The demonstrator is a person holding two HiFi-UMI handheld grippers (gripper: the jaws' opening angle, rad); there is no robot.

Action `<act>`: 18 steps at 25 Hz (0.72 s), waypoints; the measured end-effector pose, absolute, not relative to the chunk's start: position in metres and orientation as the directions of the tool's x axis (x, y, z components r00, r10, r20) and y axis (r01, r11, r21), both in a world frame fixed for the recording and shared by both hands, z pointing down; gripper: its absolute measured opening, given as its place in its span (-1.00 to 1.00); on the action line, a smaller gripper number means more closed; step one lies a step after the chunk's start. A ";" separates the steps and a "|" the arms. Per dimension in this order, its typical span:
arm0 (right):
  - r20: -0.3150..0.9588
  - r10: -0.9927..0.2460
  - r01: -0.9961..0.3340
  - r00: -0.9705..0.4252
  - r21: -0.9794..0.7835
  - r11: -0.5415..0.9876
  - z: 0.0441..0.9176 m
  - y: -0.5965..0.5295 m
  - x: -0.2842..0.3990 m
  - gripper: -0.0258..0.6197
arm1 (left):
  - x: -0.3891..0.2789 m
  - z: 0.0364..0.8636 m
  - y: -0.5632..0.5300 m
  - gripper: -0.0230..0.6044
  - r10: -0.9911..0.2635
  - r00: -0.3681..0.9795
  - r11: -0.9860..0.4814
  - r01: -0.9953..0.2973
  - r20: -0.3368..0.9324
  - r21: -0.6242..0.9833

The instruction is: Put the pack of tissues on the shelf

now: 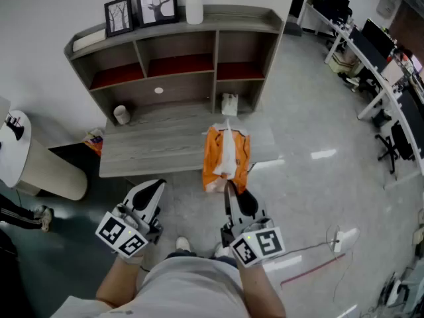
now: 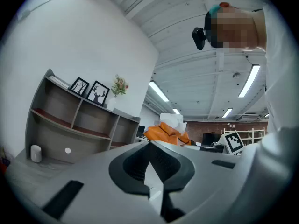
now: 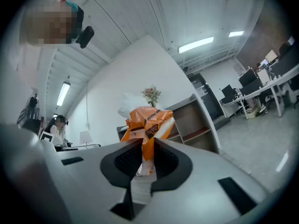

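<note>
Tissue pack [image 1: 225, 152] pinched in right gripper [image 1: 228, 187] — left gripper [image 1: 157, 186] closed, empty.

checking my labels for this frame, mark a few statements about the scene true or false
1. The right gripper grips the orange pack. True.
2. The left gripper holds a cup. False: nothing is between its fingers.
3. The pack lies on the shelf. False: it is in the right gripper, short of the shelf.
4. Two frames stand on top of the shelf. True.
5. The vase stands left of the frames. False: it is to their right.
</note>
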State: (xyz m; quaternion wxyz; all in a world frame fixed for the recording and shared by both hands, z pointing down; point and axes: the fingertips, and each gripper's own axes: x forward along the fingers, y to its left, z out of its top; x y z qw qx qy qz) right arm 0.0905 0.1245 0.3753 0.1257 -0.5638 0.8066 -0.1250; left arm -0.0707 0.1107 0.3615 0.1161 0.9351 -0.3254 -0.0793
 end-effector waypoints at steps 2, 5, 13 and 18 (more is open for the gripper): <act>-0.061 -0.941 -0.880 -0.332 -0.341 0.332 0.376 0.126 0.087 -0.76 | -0.074 0.362 0.112 -0.88 -0.625 0.777 -0.763 -0.586 -0.075 0.273; -0.058 -0.943 -0.883 -0.328 -0.336 0.328 0.377 0.127 0.080 -0.76 | -0.080 0.363 0.113 -0.88 -0.615 0.785 -0.769 -0.576 -0.075 0.277; -0.068 -0.952 -0.882 -0.298 -0.362 0.302 0.381 0.122 0.053 -0.76 | -0.110 0.370 0.107 -0.88 -0.588 0.804 -0.783 -0.540 -0.086 0.308; -0.053 -0.964 -0.907 -0.261 -0.328 0.263 0.384 0.118 0.034 -0.76 | -0.142 0.386 0.095 -0.88 -0.602 0.796 -0.759 -0.546 -0.063 0.354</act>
